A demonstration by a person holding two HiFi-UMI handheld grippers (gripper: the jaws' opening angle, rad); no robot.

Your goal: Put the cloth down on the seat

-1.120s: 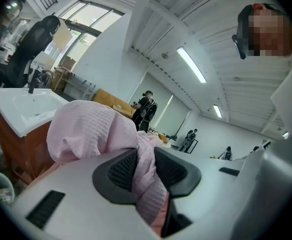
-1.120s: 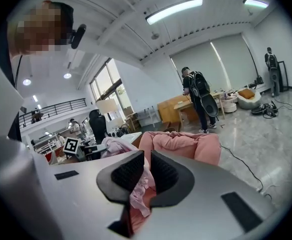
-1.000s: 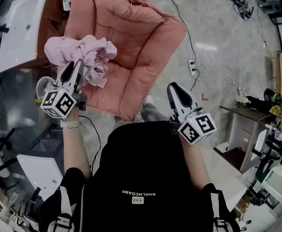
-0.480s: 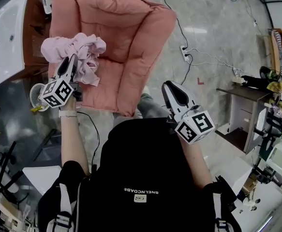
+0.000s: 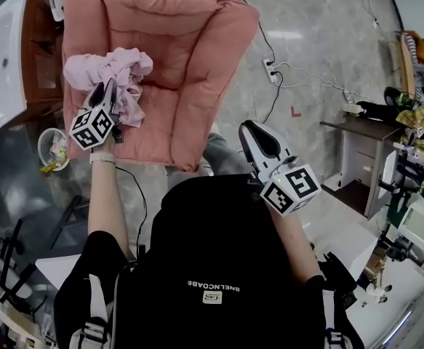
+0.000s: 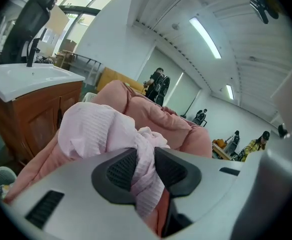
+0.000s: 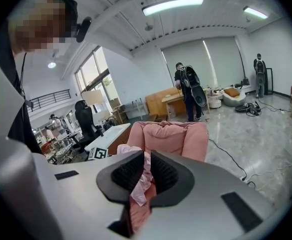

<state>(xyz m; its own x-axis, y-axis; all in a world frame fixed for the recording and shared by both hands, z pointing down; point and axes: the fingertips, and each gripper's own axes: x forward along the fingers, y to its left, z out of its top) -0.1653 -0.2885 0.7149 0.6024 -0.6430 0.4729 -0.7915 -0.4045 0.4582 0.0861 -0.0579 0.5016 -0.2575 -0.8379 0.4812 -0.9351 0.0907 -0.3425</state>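
Evidently the cloth [image 5: 107, 65] is not yet laid down: it is pinched as a bunched pink wad between the pads of the left gripper [image 5: 108, 91], with a fold squeezed in the gap and the bulk puffed out above and beyond the jaws. It is held at the left side of the armchair [image 5: 204, 42], over the left arm and the near-left part of the seat [image 5: 164, 71]; whether any fold already rests on the cushion cannot be told. The grip is judged to be kept firm so that the wad is carried in one piece and not trailed across the arm. The gripper is tilted downward toward the cushion, which suits a lowering onto the seat before release. The right gripper [image 5: 259, 138] is kept well apart, near the body at the right, its jaws drawn almost together on nothing, presumably held out of the way since one hand is enough for so light a load.
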